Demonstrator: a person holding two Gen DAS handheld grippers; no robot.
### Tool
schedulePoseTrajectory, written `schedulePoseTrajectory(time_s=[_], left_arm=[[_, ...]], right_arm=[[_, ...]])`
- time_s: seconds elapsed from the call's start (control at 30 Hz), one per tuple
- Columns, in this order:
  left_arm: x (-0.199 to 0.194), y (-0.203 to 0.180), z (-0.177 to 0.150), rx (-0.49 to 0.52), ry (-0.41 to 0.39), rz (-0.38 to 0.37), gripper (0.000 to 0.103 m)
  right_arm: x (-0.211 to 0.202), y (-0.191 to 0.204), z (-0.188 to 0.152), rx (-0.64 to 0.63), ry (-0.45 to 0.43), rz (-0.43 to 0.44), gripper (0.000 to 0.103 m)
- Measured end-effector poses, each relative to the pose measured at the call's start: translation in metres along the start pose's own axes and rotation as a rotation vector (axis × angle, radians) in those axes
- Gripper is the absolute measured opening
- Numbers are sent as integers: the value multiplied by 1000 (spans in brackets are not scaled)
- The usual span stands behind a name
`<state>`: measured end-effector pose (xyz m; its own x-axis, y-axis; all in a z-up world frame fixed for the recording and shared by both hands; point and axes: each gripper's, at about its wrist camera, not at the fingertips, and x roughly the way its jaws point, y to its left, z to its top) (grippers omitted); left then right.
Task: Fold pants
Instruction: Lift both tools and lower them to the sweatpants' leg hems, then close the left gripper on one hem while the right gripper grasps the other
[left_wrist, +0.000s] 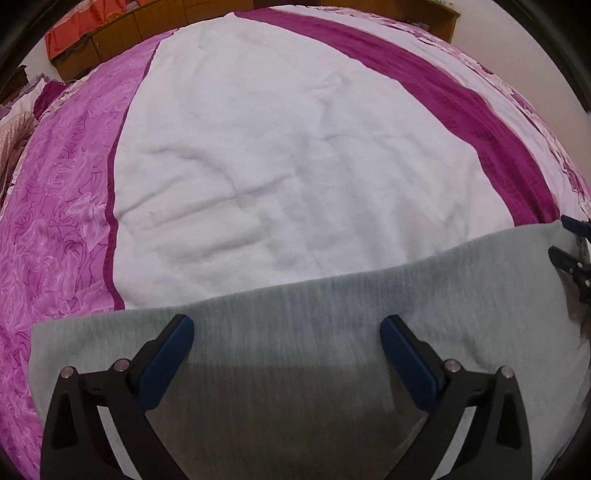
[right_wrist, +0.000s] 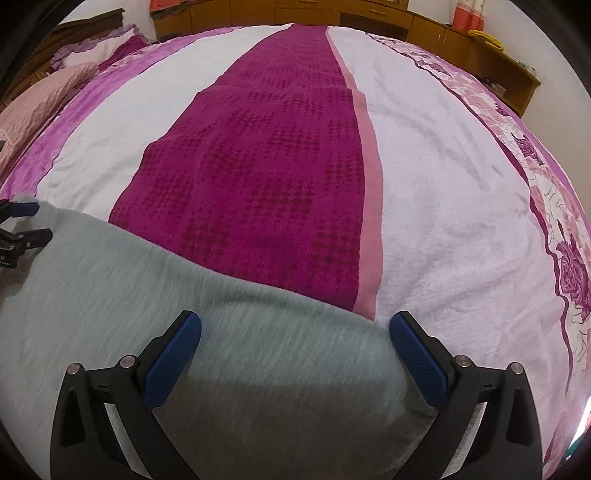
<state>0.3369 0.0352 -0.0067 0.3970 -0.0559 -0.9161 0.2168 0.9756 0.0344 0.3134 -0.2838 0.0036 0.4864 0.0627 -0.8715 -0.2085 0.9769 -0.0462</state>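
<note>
Left wrist view: I had both grippers, left (left_wrist: 286, 328) and right (right_wrist: 295, 326), spread wide over the pants (left_wrist: 332, 314) on the bed (left_wrist: 258, 147). Grabbing one layer could've botched the fold.

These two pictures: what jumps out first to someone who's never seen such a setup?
The bedspread fills both views, with a magenta stripe up the middle between white bands. Grey pants lie across its near edge. Each pair of blue-tipped tongs, left and right, stands open over the pants.
</note>
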Motion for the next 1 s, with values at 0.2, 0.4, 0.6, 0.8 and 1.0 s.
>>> schedulePoseTrajectory(time_s=[0.2,0.4,0.6,0.8,1.0], left_arm=[[1,0,-2,1,-7,-2,103],[3,-1,2,-3,-13,5,103],[4,-3,5,-5,-7,8,103],[-2,-10,1,12,-41,41,98],[-14,-28,-3,57,-60,39,66]], right_arm=[[1,3,-3,9,-30,-16,100],[3,3,-2,10,-46,-18,100],[4,3,-2,9,-50,-16,100],[4,3,-1,10,-45,-20,99],[-4,9,0,2,-27,-26,82]])
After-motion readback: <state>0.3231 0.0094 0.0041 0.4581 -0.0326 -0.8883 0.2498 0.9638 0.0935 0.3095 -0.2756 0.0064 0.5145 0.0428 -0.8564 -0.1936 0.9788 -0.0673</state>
